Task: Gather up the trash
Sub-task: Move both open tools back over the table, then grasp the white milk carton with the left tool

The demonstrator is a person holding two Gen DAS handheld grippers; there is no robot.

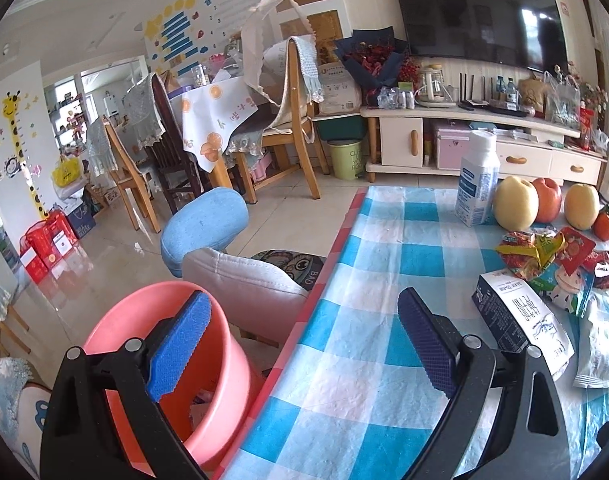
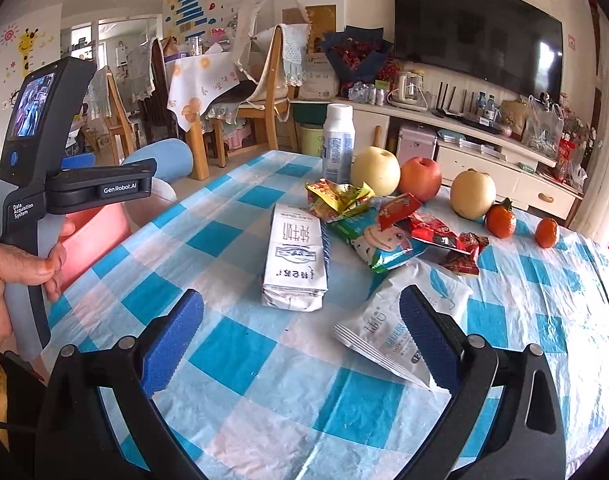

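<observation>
A pink bucket (image 1: 224, 344) stands on the floor by the table's left edge, with some trash inside. My left gripper (image 1: 304, 344) is open and empty, one finger over the bucket, the other over the checked tablecloth (image 1: 364, 280). A flattened white milk carton (image 2: 294, 260) lies mid-table. Behind it sit crumpled snack wrappers (image 2: 384, 224), and a white pouch (image 2: 388, 320) lies to the right. My right gripper (image 2: 300, 340) is open and empty, low over the cloth just in front of the carton and pouch. The left gripper's body (image 2: 36, 184), held by a hand, shows at the left of the right wrist view.
A white bottle (image 2: 338, 140), two pears, an apple (image 2: 420, 178) and two tangerines line the table's far side. A blue cushioned chair (image 1: 208, 228) stands beside the bucket. Dining chairs, a TV cabinet (image 1: 484, 140) and a green bin are beyond.
</observation>
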